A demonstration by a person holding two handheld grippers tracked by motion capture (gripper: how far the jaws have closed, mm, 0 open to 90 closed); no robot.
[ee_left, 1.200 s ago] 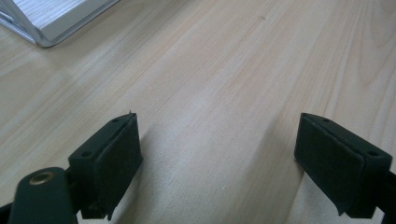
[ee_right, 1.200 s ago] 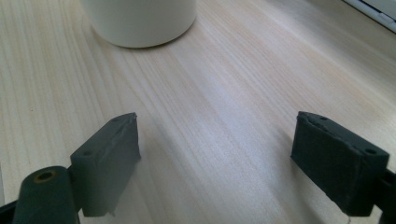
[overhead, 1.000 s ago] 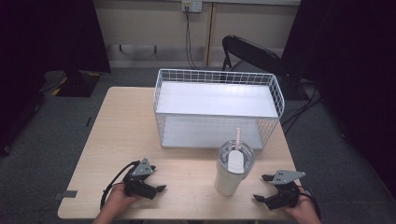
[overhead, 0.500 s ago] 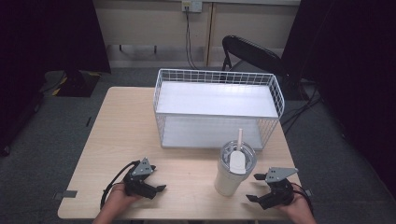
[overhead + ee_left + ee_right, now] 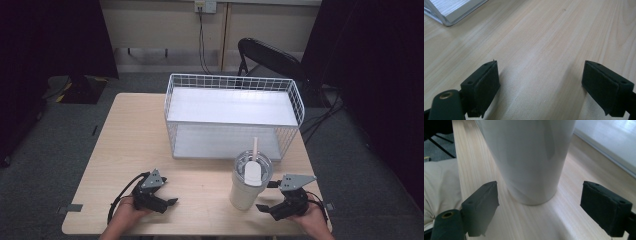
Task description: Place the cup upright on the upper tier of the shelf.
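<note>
A white tumbler (image 5: 248,181) with a clear lid and a pale straw (image 5: 255,148) is seen standing upright on the wooden table (image 5: 130,135), near its front edge and right of centre, just in front of the wire basket (image 5: 234,116). In the right gripper view the tumbler's lower body (image 5: 531,160) is seen close ahead, its base set between the lines of the two jaws but a little beyond their tips, with no contact. The right gripper (image 5: 270,197) is held just to the right of the tumbler, low over the table, pointed left at it; its jaws are spread wide and nothing is gripped. The left gripper (image 5: 171,200) is held near the front edge on the left side, well apart from the tumbler; its jaws are likewise spread wide over bare wood (image 5: 541,50), with nothing between them. A corner of the basket's base (image 5: 454,11) is seen at the far left of the left gripper view. A black chair (image 5: 270,57) stands beyond the table.
</note>
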